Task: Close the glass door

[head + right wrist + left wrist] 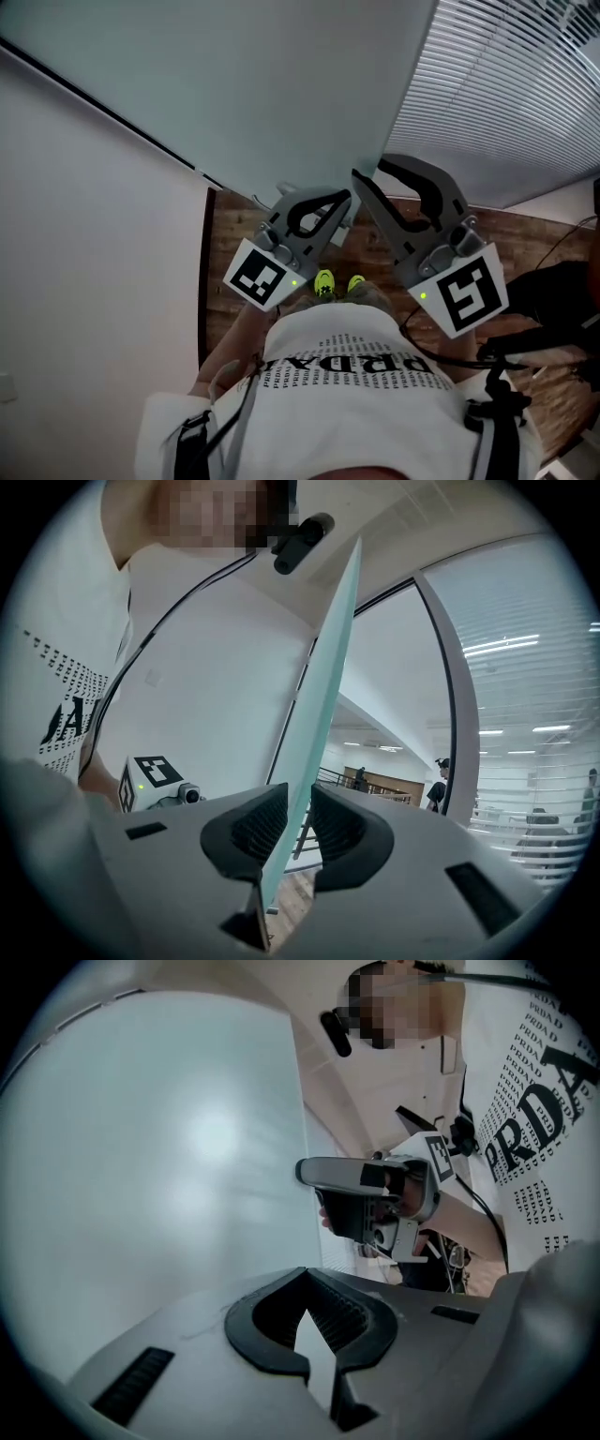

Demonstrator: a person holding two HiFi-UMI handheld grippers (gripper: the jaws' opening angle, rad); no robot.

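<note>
The glass door (262, 75) is a pale green frosted panel that fills the top of the head view. Its free edge (323, 696) runs between the jaws of my right gripper (368, 172), whose pads (330, 825) close on it from both sides. My left gripper (339, 208) hangs just left of the right one, near the door's lower corner, jaws shut and empty. In the left gripper view the door face (169, 1166) fills the left half, and the right gripper (370, 1199) shows beyond the left gripper's closed tips (306, 1283).
A white wall (84, 262) stands to the left, and slatted blinds (525, 84) at the upper right. Wooden floor (234, 234) lies below, with the person's yellow-green shoes (325, 281) on it. Dark gear and cables (553, 291) sit at the right.
</note>
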